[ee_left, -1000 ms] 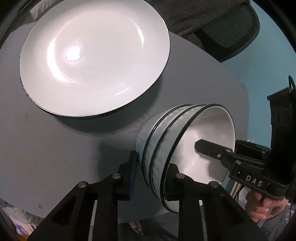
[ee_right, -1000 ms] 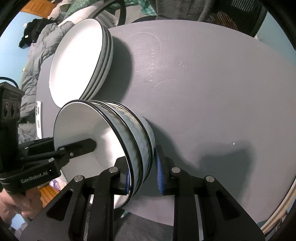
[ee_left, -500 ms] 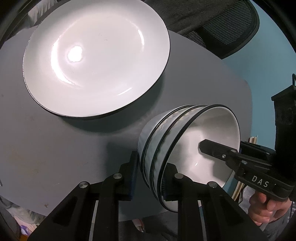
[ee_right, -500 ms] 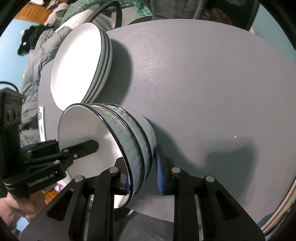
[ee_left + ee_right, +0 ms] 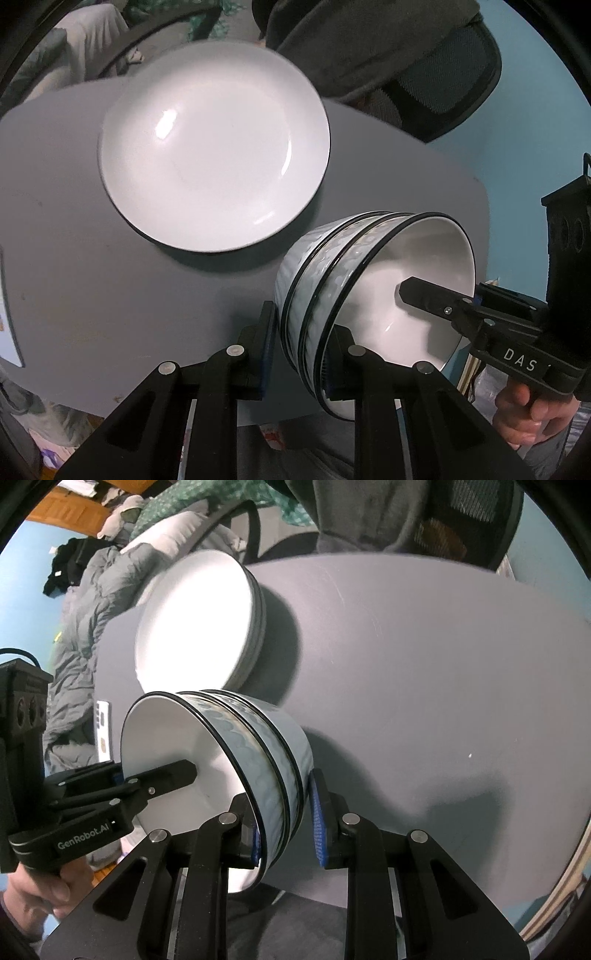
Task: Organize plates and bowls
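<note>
A stack of three nested white bowls [image 5: 332,280] with black rims and a pale blue pattern is held between both grippers above the grey table [image 5: 110,277]. My left gripper [image 5: 299,354] is shut on the stack's rims from one side. My right gripper [image 5: 284,830] is shut on the same stack [image 5: 258,753] from the opposite side, with one finger inside the top bowl. A stack of white plates [image 5: 214,144] with black rims lies on the table beyond the bowls; it also shows in the right wrist view [image 5: 195,624].
A black mesh office chair [image 5: 443,88] draped with dark clothing stands behind the table. A grey quilted jacket [image 5: 85,602] and bedding lie past the table's left edge. A bare grey tabletop [image 5: 443,664] stretches to the right of the plates.
Both grippers have lifted the bowl stack and drawn back from the table, so the plates look smaller and farther. The grips have not changed.
</note>
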Demonstrator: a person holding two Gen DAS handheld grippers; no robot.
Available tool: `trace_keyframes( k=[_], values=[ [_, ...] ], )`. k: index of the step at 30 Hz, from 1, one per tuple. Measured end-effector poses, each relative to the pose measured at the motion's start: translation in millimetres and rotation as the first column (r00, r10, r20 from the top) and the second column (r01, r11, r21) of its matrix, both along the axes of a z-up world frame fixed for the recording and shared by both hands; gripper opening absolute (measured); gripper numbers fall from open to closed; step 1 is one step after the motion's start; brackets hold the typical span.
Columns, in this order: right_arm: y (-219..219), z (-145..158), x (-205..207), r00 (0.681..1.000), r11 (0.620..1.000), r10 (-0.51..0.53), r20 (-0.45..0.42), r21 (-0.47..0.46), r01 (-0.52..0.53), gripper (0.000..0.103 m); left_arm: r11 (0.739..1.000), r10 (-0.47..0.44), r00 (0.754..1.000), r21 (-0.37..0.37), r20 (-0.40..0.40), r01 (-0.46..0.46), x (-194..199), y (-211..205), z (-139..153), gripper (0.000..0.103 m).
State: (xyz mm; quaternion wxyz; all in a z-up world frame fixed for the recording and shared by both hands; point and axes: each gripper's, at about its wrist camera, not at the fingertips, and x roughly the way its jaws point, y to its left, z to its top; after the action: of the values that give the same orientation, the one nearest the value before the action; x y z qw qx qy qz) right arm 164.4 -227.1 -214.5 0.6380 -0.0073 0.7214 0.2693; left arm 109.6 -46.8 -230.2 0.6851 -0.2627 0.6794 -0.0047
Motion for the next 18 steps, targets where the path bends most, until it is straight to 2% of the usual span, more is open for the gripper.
trace_keyframes(
  k=[6, 11, 15, 18],
  values=[
    [12.7, 23.2, 7.7, 0.999, 1.000, 0.016, 0.043, 0.024, -0.017, 0.022, 0.999, 0.023, 0.999, 0.021, 0.040, -0.024, 7.3, 19.5, 21.7, 0.020],
    [37.5, 28.9, 18.9, 0.996, 0.998, 0.047, 0.075, 0.039, -0.050, 0.022, 0.997, 0.048, 0.998, 0.051, 0.051, -0.051, 18.1, 42.9, 28.6, 0.020],
    [61.1, 25.7, 32.0, 0.994, 0.996, 0.070, 0.080, 0.056, -0.074, 0.022, 0.994, 0.061, 0.997, 0.089, 0.052, -0.065, 25.7, 62.1, 27.2, 0.020],
    [79.6, 21.3, 42.5, 0.992, 0.994, 0.091, 0.088, 0.060, -0.096, 0.022, 0.991, 0.079, 0.996, 0.102, 0.042, -0.082, 31.4, 75.7, 14.4, 0.020]
  ],
)
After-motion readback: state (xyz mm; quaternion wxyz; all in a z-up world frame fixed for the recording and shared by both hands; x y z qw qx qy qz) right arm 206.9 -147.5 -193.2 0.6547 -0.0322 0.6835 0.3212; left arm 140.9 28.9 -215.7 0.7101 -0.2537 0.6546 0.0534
